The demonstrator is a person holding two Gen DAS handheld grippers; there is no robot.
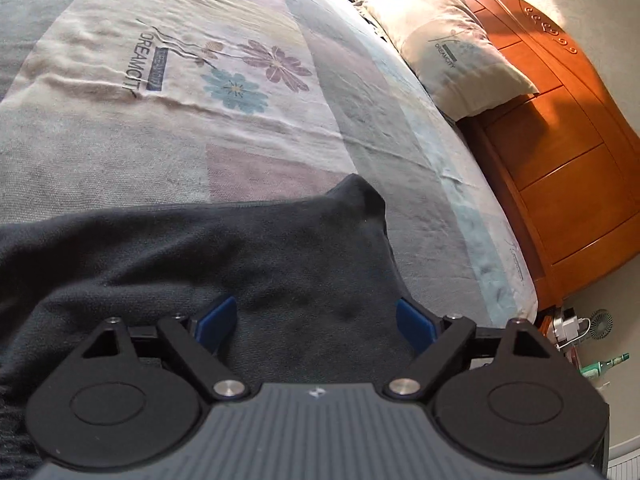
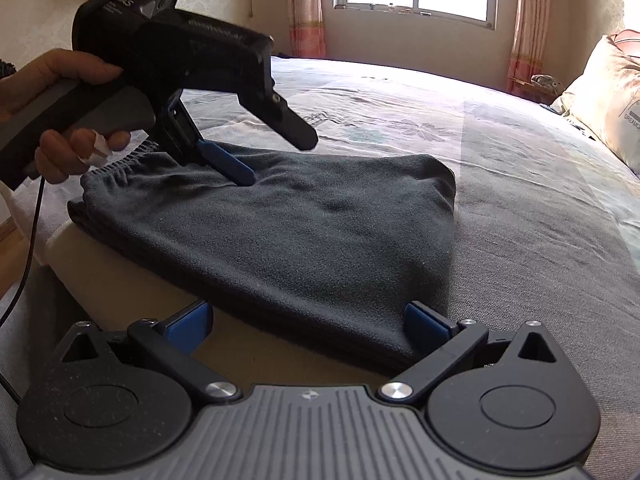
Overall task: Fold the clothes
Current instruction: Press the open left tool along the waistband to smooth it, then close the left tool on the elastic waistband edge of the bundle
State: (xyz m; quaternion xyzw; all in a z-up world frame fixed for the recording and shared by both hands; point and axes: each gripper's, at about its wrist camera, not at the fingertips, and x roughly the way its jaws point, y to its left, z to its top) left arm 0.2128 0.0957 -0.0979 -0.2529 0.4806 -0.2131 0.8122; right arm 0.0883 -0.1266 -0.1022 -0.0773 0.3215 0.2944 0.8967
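The left hand-held gripper (image 2: 256, 160) stands wide, its lower blue finger (image 2: 228, 164) resting on the dark grey pants (image 2: 288, 232), gripping nothing. The right hand-held gripper (image 2: 308, 328) is wide too, straddling the bundle's near corner. The pants lie folded at the near-left edge of the bed (image 2: 520, 208), elastic waistband (image 2: 116, 164) to the left, long axis running left to right. Looks like smoothing between folds; next comes pinching an end and carrying it across.
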